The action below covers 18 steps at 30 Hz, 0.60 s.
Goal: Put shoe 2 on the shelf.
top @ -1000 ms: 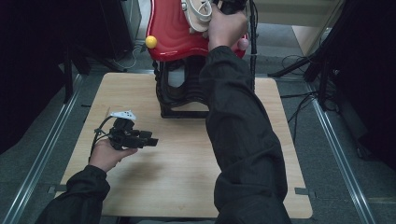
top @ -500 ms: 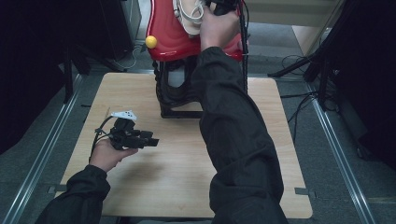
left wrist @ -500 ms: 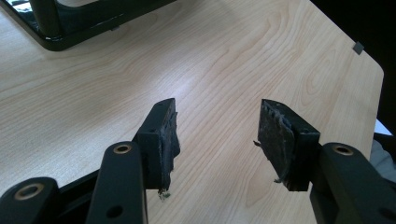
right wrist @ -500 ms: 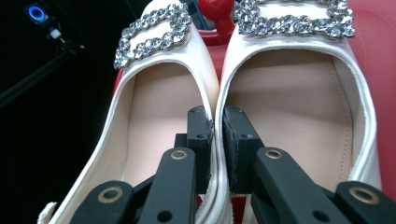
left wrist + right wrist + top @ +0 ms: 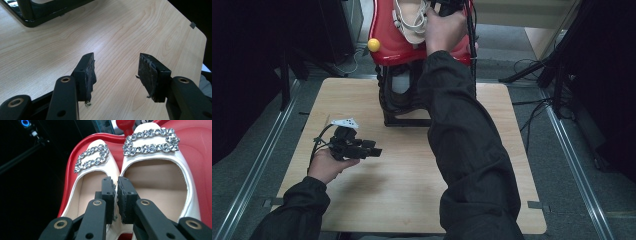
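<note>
worktop point(image 5: 377, 200): pale wood, rounded corners | floor point(image 5: 257, 145): grey carpet, metal rails point(image 5: 574, 170) either side | cables point(image 5: 532, 107) at right | surroundings: dark

Bare tabletop point(image 5: 412, 185) lies open; black stand point(image 5: 404, 117) blocks its far edge.

The high view hangs above the person's near side and looks forward and down on the pale wooden counter point(image 5: 387, 200), with the glossy red plastic tray point(image 5: 397, 50) at its far edge. The left gripper view rides low over that counter, close to the wood grain, looking between its own jaws toward the black metal stand base point(image 5: 37, 20), which the high view also shows under the tray. The right gripper view sits very close above the tray, facing two white satin shoes with rhinestone buckles point(image 5: 155, 170), shared with the high view's far end.
</note>
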{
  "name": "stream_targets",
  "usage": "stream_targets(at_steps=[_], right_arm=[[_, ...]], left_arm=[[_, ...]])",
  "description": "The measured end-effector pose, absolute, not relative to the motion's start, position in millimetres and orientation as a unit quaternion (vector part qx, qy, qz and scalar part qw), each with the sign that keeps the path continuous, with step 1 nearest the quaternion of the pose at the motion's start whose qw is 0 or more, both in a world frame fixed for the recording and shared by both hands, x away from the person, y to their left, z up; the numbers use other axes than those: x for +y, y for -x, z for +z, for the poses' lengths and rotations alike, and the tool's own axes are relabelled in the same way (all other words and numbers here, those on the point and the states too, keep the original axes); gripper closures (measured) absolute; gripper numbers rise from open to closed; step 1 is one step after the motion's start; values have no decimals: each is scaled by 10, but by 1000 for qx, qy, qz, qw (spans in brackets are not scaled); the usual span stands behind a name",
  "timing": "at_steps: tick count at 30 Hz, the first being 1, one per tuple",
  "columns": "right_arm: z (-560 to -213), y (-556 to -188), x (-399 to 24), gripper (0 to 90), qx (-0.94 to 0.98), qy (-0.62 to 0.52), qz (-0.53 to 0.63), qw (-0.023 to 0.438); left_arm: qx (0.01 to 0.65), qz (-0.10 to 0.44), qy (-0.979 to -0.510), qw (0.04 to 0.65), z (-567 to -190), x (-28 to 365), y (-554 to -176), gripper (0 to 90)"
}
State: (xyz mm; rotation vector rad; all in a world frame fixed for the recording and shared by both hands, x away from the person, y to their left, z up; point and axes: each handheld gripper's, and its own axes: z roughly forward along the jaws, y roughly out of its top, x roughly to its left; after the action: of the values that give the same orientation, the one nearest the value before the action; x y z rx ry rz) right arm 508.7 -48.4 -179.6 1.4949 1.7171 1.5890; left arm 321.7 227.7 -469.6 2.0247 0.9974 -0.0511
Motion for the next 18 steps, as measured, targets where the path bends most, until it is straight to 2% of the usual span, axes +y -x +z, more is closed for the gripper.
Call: stream_targets(at_steps=[7,18], right_arm=[[-1768,-5043,-488,821,633,-509,548,200],[-1668,-4957,-581,777,641,-490,566,171]], left_arm=[[399,-20,-812,425,-4698,2272,-3215,476],[397,-16,-815,422,-4704,2260,-3211,474]])
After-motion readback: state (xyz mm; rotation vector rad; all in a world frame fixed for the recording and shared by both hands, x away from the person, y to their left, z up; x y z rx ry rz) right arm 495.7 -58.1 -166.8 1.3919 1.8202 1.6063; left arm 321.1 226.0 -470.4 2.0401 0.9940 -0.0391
